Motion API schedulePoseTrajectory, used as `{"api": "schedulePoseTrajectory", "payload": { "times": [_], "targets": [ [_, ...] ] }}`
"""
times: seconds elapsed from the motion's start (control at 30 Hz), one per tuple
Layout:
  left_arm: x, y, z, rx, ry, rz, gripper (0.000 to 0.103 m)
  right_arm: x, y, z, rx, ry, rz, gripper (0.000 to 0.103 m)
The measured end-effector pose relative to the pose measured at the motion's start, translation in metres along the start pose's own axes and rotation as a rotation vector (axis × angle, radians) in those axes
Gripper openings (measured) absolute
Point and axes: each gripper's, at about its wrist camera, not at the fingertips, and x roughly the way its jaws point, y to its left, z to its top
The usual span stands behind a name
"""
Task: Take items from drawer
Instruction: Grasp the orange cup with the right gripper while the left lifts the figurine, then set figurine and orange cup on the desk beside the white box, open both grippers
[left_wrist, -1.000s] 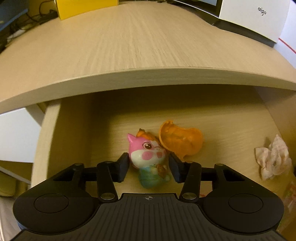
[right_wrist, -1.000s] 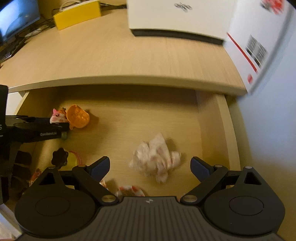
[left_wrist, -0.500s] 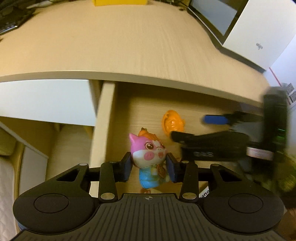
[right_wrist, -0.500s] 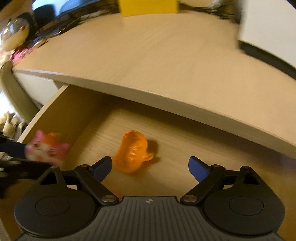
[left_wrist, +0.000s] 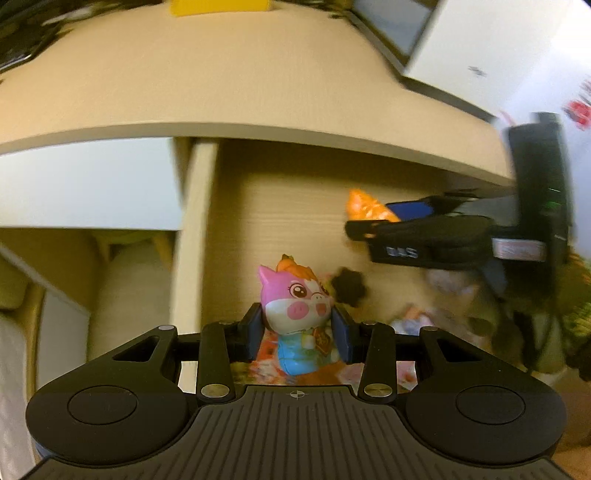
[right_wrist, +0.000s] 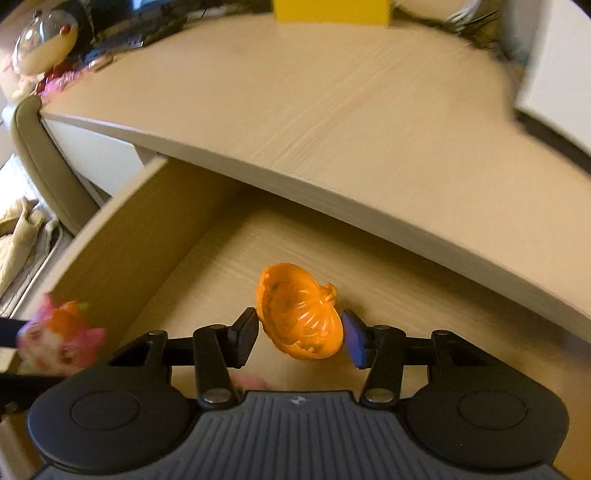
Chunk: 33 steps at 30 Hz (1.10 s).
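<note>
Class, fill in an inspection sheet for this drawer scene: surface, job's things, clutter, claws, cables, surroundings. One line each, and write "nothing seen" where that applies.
Surface: pale wood desk over an open drawer.
Job's things: pig toy upright, out at the drawer's near end; orange shell over the drawer floor.
Clutter: black flower piece beside the pig; blurred items at the drawer's right.
Claws: left claw shut on the pig; right claw closing, shell between its pads, contact unclear.
Cables: dark tangle at the desk's back, blurred.
Surroundings: yellow box, white box, domed toy.
</note>
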Motion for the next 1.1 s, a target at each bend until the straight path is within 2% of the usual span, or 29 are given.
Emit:
{"api": "schedulePoseTrajectory", "payload": {
  "times": [0.07,0.13,0.2,0.3,0.4,0.47,0.5,0.63,0.67,0.73,0.8,0.93,1.1],
  "targets": [
    [-0.005,-0.010,0.003,0.033,-0.017,-0.059,0.043,-0.033,-0.001,-0.015,0.024,-0.023,-0.054,0.049],
    [-0.013,-0.022,0.017,0.068,-0.068,-0.127,0.043,-0.066,-0.002,-0.029,0.039,-0.050,-0.114,0.049],
    [-0.018,-0.037,0.043,0.101,-0.147,-0.166,0.043,-0.095,-0.011,-0.039,0.066,-0.082,-0.170,0.049],
    [-0.014,-0.062,0.095,0.147,-0.260,-0.207,0.044,-0.121,-0.041,-0.032,0.123,-0.135,-0.254,0.049],
    [0.011,-0.091,0.143,0.188,-0.324,-0.272,0.044,-0.142,-0.067,-0.031,0.193,-0.181,-0.325,0.049],
    [0.042,-0.106,0.169,0.199,-0.320,-0.300,0.045,-0.147,-0.082,-0.033,0.234,-0.194,-0.350,0.049],
    [0.061,-0.113,0.179,0.208,-0.306,-0.282,0.045,-0.146,-0.089,-0.035,0.246,-0.194,-0.361,0.049],
    [0.111,-0.127,0.190,0.253,-0.239,-0.192,0.046,-0.138,-0.105,-0.035,0.274,-0.174,-0.397,0.049],
    [0.118,-0.128,0.189,0.262,-0.236,-0.173,0.056,-0.132,-0.106,-0.033,0.286,-0.167,-0.404,0.049],
    [0.122,-0.125,0.187,0.259,-0.247,-0.185,0.059,-0.127,-0.117,-0.028,0.314,-0.160,-0.417,0.049],
    [0.118,-0.121,0.188,0.243,-0.264,-0.190,0.053,-0.124,-0.123,-0.028,0.332,-0.174,-0.432,0.049],
    [0.082,-0.101,0.186,0.203,-0.369,-0.232,0.053,-0.114,-0.137,-0.008,0.339,-0.215,-0.429,0.049],
    [0.035,-0.070,0.175,0.134,-0.424,-0.202,0.053,-0.087,-0.152,0.019,0.302,-0.242,-0.395,0.049]
  ]
}}
